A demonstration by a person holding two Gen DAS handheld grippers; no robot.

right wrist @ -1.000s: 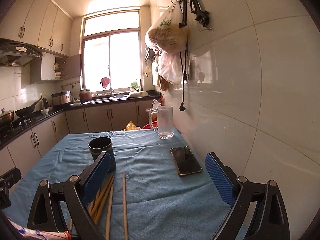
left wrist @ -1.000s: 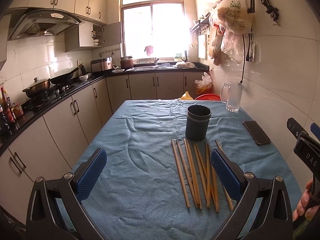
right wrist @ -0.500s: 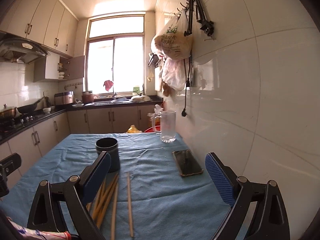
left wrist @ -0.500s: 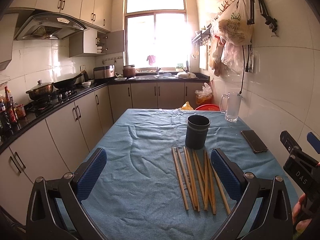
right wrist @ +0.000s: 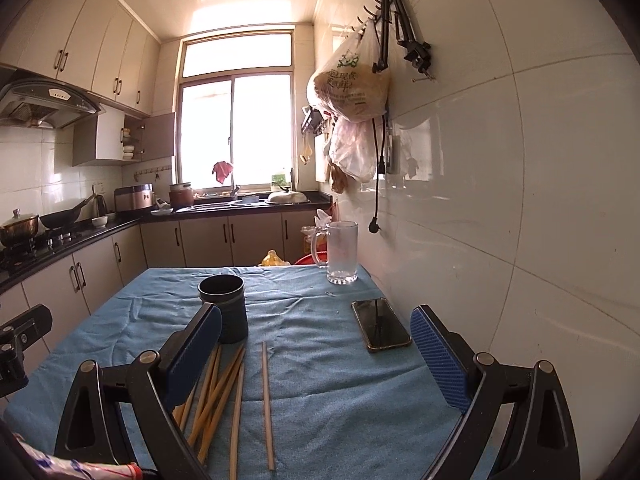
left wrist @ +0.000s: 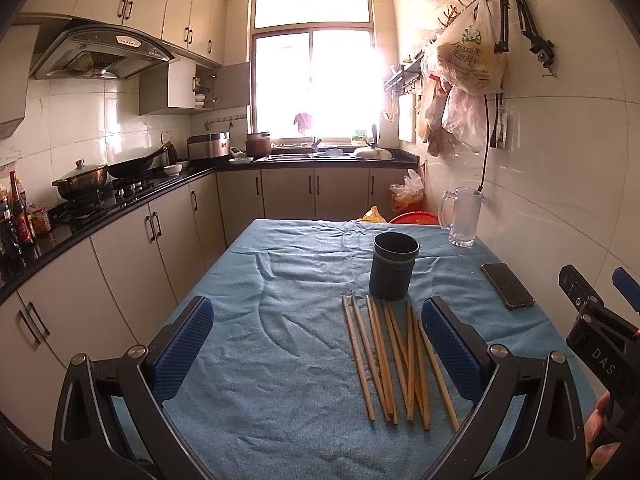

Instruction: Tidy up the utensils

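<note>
Both my grippers have pulled back and tilted up over the last second: the table reads further off in both wrist views now, more ceiling showing, and the chopsticks sit higher in frame. Nothing on the table shifted.

Left gripper (left wrist: 318, 344): jaws wide apart, nothing between the blue pads, hovering above the blue tablecloth (left wrist: 256, 320). Right gripper (right wrist: 316, 354): same, spread wide, empty, off the cloth.

Chopsticks (left wrist: 394, 360): loose bundle lying flat on the cloth, some crossing each other, far ends just short of the dark cup (left wrist: 394, 266). One stick (right wrist: 267, 404) lies apart on the right side of the bundle. The cup stands upright near table centre; I can't see anything in it from here.

Phone (right wrist: 380, 324) lies flat near the right wall edge, well clear of the sticks. Glass mug (right wrist: 340, 254) stands upright at the far right corner.
</note>
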